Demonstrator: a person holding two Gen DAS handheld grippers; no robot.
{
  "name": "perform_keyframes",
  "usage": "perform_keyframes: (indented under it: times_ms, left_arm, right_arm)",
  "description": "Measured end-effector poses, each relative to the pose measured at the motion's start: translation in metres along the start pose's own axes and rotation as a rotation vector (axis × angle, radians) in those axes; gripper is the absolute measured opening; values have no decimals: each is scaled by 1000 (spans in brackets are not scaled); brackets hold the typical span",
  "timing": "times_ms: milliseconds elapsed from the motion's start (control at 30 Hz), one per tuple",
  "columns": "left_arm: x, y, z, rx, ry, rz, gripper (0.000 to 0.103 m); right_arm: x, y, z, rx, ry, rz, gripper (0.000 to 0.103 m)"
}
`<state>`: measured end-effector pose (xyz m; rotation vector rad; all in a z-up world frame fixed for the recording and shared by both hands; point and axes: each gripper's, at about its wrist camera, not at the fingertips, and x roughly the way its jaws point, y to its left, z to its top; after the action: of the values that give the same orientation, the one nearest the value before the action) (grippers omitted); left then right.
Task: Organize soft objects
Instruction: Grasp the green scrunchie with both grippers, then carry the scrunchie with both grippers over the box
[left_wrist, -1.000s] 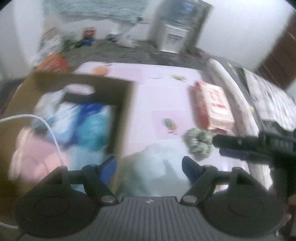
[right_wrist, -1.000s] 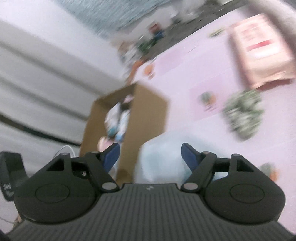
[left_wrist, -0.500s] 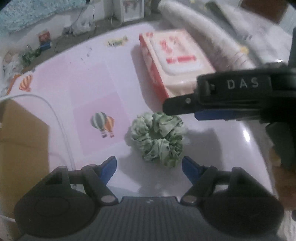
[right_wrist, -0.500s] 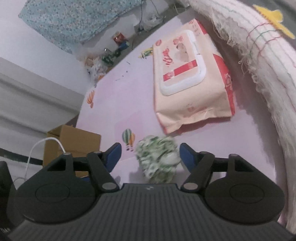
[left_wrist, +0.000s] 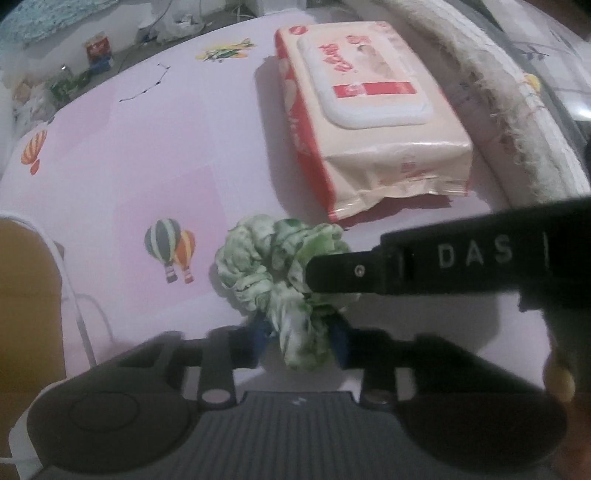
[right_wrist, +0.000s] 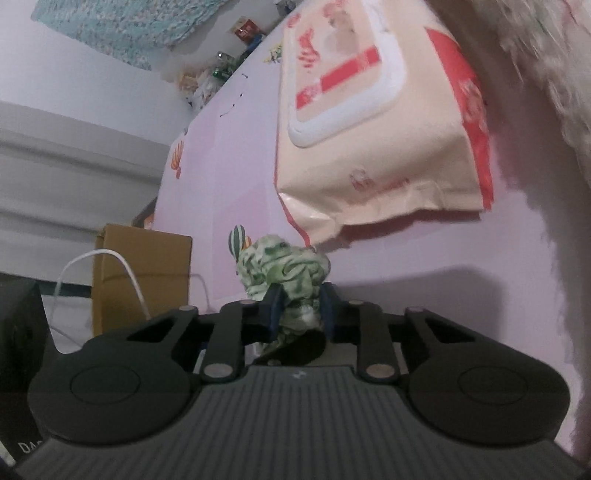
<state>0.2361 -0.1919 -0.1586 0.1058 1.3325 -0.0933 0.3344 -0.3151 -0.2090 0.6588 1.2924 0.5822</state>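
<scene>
A green-and-white fabric scrunchie (left_wrist: 258, 258) lies on the pink balloon-print mat (left_wrist: 155, 147), just in front of a peach wet-wipes pack (left_wrist: 369, 122). My left gripper (left_wrist: 300, 341) points steeply down, its blue pads closing on the near bunch of the scrunchie and squeezing the fabric. The right gripper (left_wrist: 318, 272) reaches in from the right over the same scrunchie. In the right wrist view the right gripper (right_wrist: 300, 309) is closing too, its pads pinching the scrunchie (right_wrist: 284, 262) while the wipes pack (right_wrist: 369, 129) lies just beyond.
A brown cardboard box (left_wrist: 22, 295) stands at the mat's left edge, also visible in the right wrist view (right_wrist: 140, 273), with a white cable (left_wrist: 79, 317) looping beside it. A rolled whitish fringed rug (left_wrist: 517, 129) borders the right side. Clutter lies on the floor behind.
Both grippers swung from the box area down to the scrunchie. Their jaws, wide open half a second ago, have closed onto it from two sides.
</scene>
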Motion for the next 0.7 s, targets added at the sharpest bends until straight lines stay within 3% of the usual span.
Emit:
perform_keyframes:
  times_ms: [100, 333, 700]
  left_arm:
    - [-6, -3, -5, 4, -3, -14, 24]
    - [-43, -8, -18, 3, -57, -40, 24]
    - [-118, -11, -33, 30, -157, -64, 24]
  right_arm:
    - [-3, -10, -1, 67, -2, 43, 18]
    - [-21, -17, -10, 161, -10, 143, 16]
    - [-81, 15, -40, 184, -76, 233, 16]
